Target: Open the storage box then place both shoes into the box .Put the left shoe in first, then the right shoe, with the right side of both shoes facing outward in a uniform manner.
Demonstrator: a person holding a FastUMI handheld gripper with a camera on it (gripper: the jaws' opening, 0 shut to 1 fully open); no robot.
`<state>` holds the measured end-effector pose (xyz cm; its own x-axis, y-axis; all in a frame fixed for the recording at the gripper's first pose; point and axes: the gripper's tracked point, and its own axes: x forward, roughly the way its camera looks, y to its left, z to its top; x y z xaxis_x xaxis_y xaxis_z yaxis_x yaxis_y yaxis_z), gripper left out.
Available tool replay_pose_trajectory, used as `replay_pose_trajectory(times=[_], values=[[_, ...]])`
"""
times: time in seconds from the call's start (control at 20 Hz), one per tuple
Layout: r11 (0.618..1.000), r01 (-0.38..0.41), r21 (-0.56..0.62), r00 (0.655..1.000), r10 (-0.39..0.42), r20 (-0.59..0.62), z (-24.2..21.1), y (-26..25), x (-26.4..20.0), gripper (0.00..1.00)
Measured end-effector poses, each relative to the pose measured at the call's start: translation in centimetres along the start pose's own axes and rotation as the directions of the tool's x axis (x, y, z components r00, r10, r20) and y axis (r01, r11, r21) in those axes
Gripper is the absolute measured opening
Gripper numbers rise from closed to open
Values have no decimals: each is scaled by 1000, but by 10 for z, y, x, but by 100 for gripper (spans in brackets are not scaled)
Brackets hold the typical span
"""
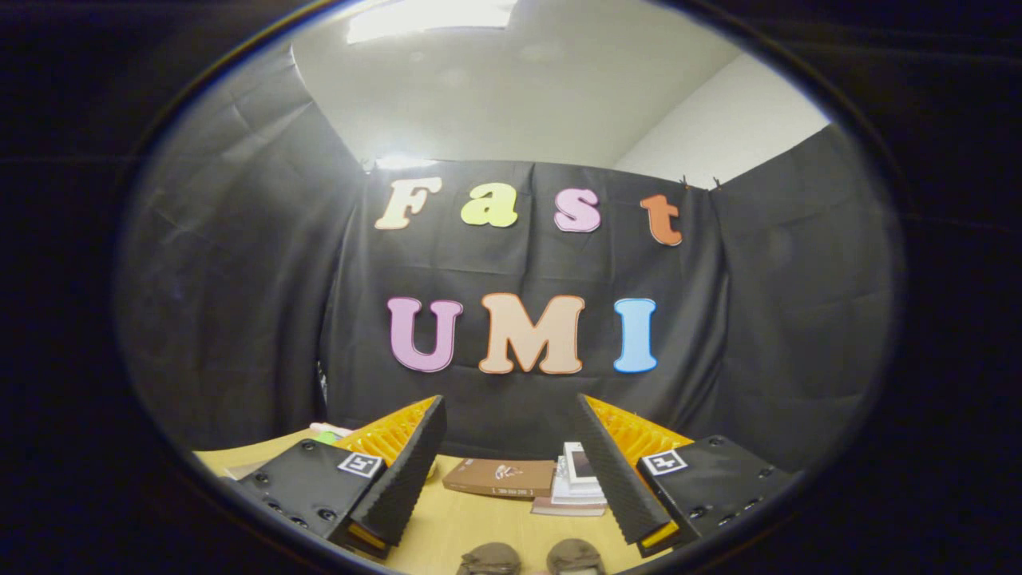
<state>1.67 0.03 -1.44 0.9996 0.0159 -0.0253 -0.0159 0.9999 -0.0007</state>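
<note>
Wooden table (479,523), hand-held gripper (511,471) spread wide and empty, shoes (531,559) between its fingers, books (527,483) beyond.

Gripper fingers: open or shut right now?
Open. The gripper has its two fingers spread wide, with bare wooden tabletop and a flat brown box showing between them; nothing is held.

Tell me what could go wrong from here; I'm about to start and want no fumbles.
1. The gripper is open and aimed high at the wall, with the shoes barely in sight below it; a blind descent could knock them.
2. The brown book and stacked booklets lie just ahead on the table and could get bumped.
</note>
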Motion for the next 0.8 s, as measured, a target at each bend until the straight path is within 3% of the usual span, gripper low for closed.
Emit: replay_pose_trajectory(times=[0.6, 0.8], values=[[1000, -25, 1, 1000, 25, -3, -3, 1, 13, 100], [989, -106, 101, 994, 110, -26, -20, 21, 12, 100]])
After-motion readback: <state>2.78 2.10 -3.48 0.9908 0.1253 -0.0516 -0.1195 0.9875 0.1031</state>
